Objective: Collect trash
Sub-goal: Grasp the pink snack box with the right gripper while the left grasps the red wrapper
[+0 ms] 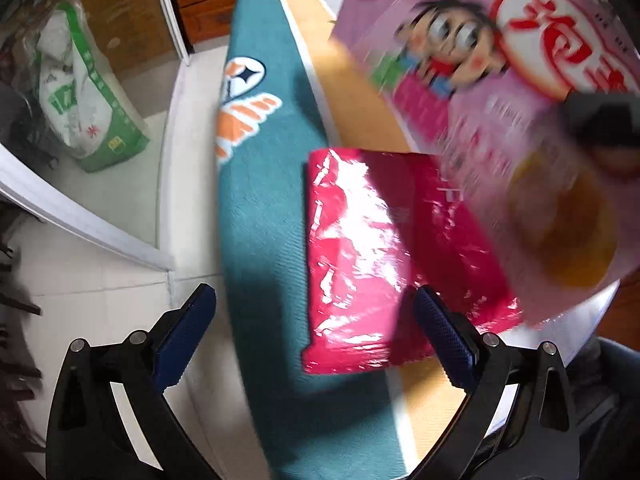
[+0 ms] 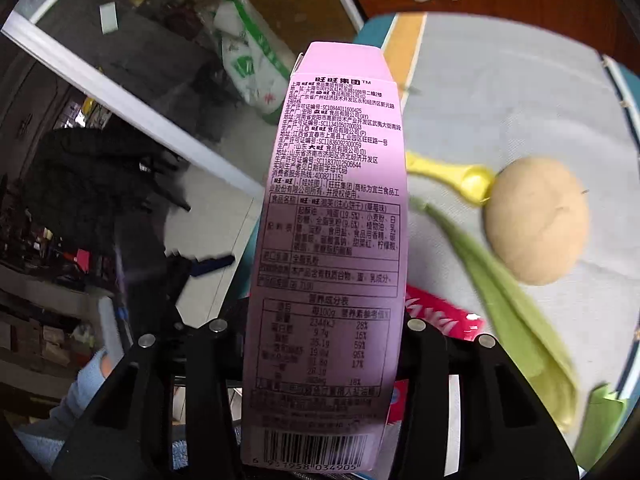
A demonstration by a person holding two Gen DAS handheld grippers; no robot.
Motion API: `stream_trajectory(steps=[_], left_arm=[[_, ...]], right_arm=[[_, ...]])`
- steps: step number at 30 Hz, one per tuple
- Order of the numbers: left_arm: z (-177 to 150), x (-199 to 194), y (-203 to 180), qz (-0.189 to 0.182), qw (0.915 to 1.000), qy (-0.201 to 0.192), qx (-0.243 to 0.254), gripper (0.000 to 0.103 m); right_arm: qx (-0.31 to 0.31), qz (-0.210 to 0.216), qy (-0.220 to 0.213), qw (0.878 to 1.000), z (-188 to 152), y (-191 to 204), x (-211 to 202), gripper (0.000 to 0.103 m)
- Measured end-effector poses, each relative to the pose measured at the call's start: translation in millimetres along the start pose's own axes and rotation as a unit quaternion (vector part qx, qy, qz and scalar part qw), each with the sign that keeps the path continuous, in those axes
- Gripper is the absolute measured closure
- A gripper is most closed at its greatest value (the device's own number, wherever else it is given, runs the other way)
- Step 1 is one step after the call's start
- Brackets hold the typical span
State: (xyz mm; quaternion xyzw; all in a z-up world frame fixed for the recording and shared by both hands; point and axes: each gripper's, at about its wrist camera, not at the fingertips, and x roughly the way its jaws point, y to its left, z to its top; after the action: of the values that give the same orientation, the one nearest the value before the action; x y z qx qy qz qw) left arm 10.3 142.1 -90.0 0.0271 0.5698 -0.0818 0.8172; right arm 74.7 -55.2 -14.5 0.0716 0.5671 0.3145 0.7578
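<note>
The right gripper (image 2: 320,360) grips the pink box (image 2: 328,220), the left gripper (image 1: 316,328) gapes empty near the red wrapper (image 1: 372,264), still uncollected

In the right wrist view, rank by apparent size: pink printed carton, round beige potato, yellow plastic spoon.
1. Pink printed carton, largest, though nearness to the camera inflates it.
2. Round beige potato.
3. Yellow plastic spoon, partly hidden behind the carton.

White-and-green sack (image 1: 86,92) leaning behind a glass panel (image 1: 120,184) — teal cloth (image 1: 264,216) with an orange-and-white emblem (image 1: 242,100). On the grey mat (image 2: 520,92): a potato (image 2: 538,220) touching a yellow spoon (image 2: 452,178) — green leaf strip (image 2: 508,300) beside it.
</note>
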Motion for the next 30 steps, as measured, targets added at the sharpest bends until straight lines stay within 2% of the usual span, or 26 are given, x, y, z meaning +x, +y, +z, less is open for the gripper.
stream_trajectory(steps=[2,5,9,13,16,18,20,25,27,30], left_arm=[[-0.6,0.6,-3.0,-0.004,1.0000,0.000,-0.005,0.004],[-2.9,-0.4,-9.1,0.011,0.9998,-0.008,-0.012,0.005],[-5.0,-5.8,-13.3,0.028,0.9994,-0.013,-0.014,0.011],[-3.3,-10.2,-22.3,0.041,0.9990,-0.009,-0.014,0.011],[-0.3,-25.2,-26.6,0.029,0.9989,-0.032,-0.019,0.012],[2.9,-34.8,-38.6,0.017,0.9988,-0.045,-0.001,0.011],[5.0,-35.6,-53.1,0.002,0.9989,-0.041,0.024,0.011],[-9.0,-31.6,-98.4,-0.055,0.9944,0.007,0.090,0.011],[-17.6,-31.5,-119.6,-0.060,0.9908,0.018,0.120,0.011],[-21.2,-26.7,-143.6,-0.040,0.9876,0.016,0.151,0.010]], right_arm=[[0.007,-0.006,-0.015,1.000,-0.3,-5.7,-12.8,0.060],[0.020,-0.023,-0.036,0.999,-5.8,-15.1,-29.6,0.060],[0.039,-0.033,-0.055,0.997,-12.6,-31.8,-48.4,0.060],[0.055,-0.037,-0.066,0.996,-19.7,-42.0,-57.3,0.060],[0.057,-0.038,-0.072,0.995,-25.5,-46.5,-62.1,0.060],[0.059,-0.037,-0.072,0.995,-30.8,-51.5,-64.4,0.059],[0.065,-0.035,-0.074,0.994,-33.4,-56.6,-65.6,0.059],[0.078,-0.031,-0.081,0.993,-45.5,-72.9,-76.9,0.059],[0.083,-0.030,-0.083,0.993,-48.5,-78.7,-79.2,0.059],[0.093,-0.024,-0.088,0.991,-50.0,-86.7,-80.7,0.059]])
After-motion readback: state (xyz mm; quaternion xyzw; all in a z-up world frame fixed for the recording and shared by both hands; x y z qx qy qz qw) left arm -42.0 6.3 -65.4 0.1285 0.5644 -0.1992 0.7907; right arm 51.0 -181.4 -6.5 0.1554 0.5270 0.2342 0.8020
